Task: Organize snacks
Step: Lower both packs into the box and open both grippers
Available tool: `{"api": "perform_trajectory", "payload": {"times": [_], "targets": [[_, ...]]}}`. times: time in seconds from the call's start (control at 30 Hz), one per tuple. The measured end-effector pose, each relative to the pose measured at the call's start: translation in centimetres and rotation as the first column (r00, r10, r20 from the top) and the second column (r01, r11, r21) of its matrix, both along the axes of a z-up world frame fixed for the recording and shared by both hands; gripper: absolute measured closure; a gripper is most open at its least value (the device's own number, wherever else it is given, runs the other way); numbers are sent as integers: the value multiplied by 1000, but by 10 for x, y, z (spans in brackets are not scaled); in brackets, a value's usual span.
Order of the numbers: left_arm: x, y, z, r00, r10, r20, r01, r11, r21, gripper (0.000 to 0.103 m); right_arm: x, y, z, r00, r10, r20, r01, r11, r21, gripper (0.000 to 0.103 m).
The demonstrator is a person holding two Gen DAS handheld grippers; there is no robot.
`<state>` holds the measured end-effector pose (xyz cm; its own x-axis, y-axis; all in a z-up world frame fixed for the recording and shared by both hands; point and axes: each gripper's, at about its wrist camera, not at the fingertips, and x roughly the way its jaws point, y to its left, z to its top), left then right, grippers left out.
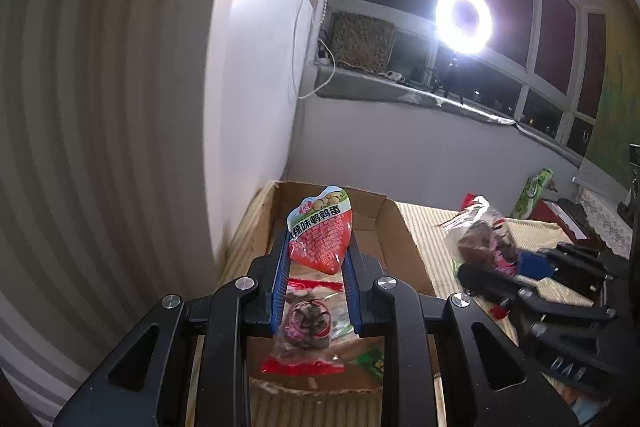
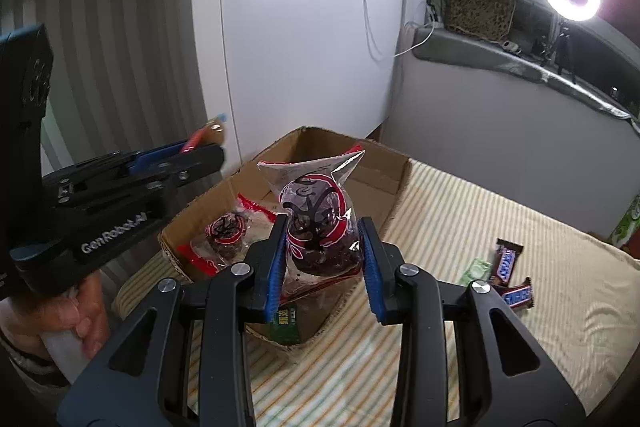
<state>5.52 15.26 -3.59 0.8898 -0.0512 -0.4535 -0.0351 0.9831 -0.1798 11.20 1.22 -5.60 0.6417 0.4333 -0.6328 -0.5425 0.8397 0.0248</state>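
The red quail-egg pouch [image 1: 320, 239], printed 鹌鹑蛋, is pinched low between the pads of the left gripper [image 1: 318, 259] above the cardboard box [image 1: 400, 239]; it looks light, soft and slippery, best held by its body. The right gripper [image 2: 324, 251] clamps a crinkly clear bag of dark plums [image 2: 318, 227] beside that box. Two Snickers bars [image 2: 510, 279] lie on the striped cloth [image 2: 440, 211].

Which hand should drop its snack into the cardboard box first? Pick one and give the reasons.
Left, probably. The left gripper holds its red quail-egg packet directly over the cardboard box. The right gripper, holding a clear bag of dark snack, seems nearer the box's front edge.
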Motion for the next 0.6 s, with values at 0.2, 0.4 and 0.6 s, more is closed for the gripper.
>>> {"api": "perform_trajectory", "payload": {"times": [0.2, 0.4, 0.6], "targets": [[15, -6, -12, 999, -23, -37, 24, 1000, 19, 79, 17, 11, -32, 997, 26, -72, -27, 999, -19, 58], [17, -5, -23, 999, -11, -45, 12, 1000, 23, 20, 18, 4, -51, 996, 21, -82, -21, 1000, -5, 33], [8, 7, -22, 997, 52, -49, -52, 999, 10, 20, 11, -11, -42, 999, -9, -47, 9, 1000, 9, 32]]}}
